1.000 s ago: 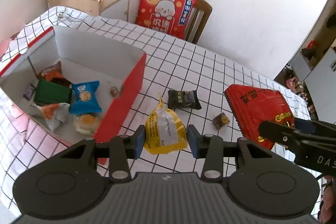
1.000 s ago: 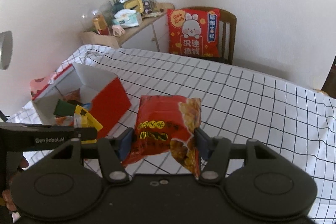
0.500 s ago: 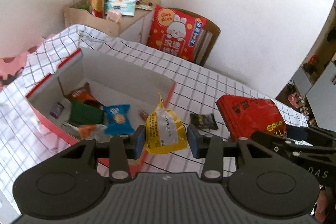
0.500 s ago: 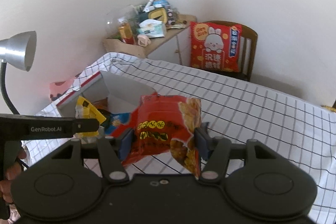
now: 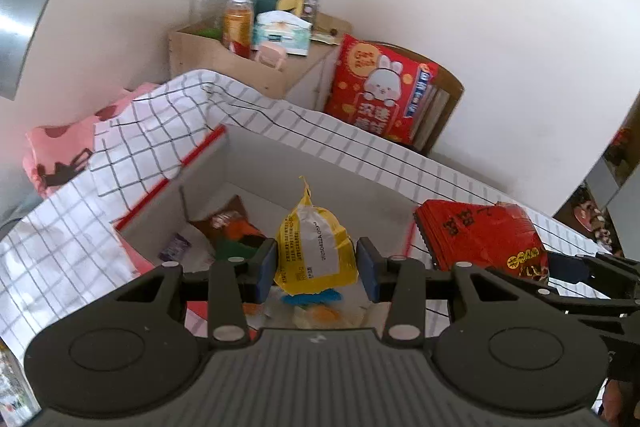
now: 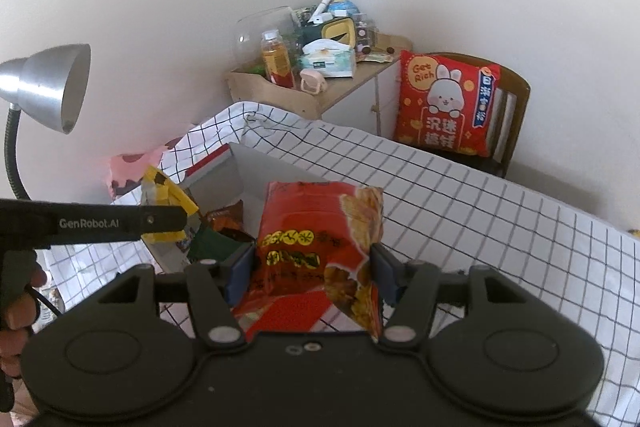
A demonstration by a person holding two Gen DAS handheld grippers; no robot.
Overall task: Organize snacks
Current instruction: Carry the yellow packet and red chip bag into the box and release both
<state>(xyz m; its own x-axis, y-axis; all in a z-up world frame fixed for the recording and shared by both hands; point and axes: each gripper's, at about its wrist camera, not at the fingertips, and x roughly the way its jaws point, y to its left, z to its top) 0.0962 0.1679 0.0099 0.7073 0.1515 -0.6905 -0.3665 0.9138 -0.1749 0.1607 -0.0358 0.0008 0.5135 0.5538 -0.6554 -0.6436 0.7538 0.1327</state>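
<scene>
Two packets now over box [image 5: 304, 163], carried in from table: our left gripper [image 5: 316, 267] clenches yellow packet [image 5: 314, 251] above loose snacks, our right gripper [image 6: 312, 273] clenches red chip bag [image 6: 316, 247] near box's right wall. We judge release next.

The left hand-held gripper [image 6: 182, 217] reads "GenRobot.AI" on its finger. The red cushion [image 6: 446, 105] says "Get Rich" (beside Chinese characters, above a rabbit). The yellow packet [image 5: 314, 247] carries small print, too blurred to read.

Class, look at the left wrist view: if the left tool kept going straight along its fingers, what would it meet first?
Probably the snacks already in the open red box, since the left tool, holding the yellow packet, points down into it; depth is unclear.
</scene>
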